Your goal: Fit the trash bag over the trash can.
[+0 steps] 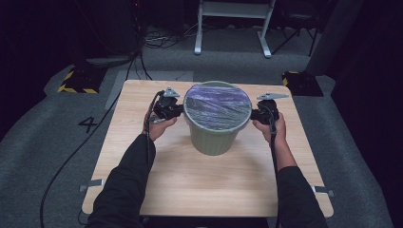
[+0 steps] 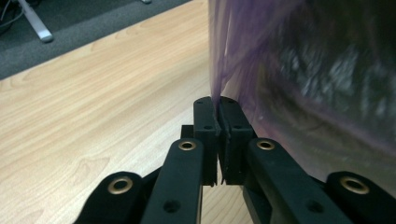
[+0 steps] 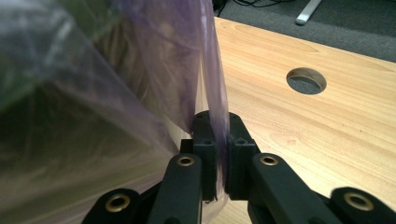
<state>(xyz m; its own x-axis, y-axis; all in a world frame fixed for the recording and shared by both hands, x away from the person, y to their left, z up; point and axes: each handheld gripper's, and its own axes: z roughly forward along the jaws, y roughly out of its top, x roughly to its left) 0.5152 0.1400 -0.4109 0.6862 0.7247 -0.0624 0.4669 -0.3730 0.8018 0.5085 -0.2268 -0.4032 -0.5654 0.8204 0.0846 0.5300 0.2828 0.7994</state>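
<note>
A pale green ribbed bin (image 1: 215, 137) stands in the middle of the wooden table (image 1: 209, 185). A thin purple plastic bag (image 1: 217, 105) lies stretched flat across its mouth. My left gripper (image 1: 178, 110) is at the bin's left rim, shut on the bag's edge (image 2: 215, 100). My right gripper (image 1: 255, 114) is at the bin's right rim, shut on the opposite edge of the bag (image 3: 218, 112). The film rises from between each pair of jaws. The bin's inside is hidden under the bag.
A round cable hole (image 3: 306, 80) is cut in the table beyond the right gripper. Cables (image 1: 71, 156) trail from the grippers off the table's left side. White desk legs (image 1: 198, 33) and yellow-black floor blocks (image 1: 76, 80) stand on the grey carpet behind.
</note>
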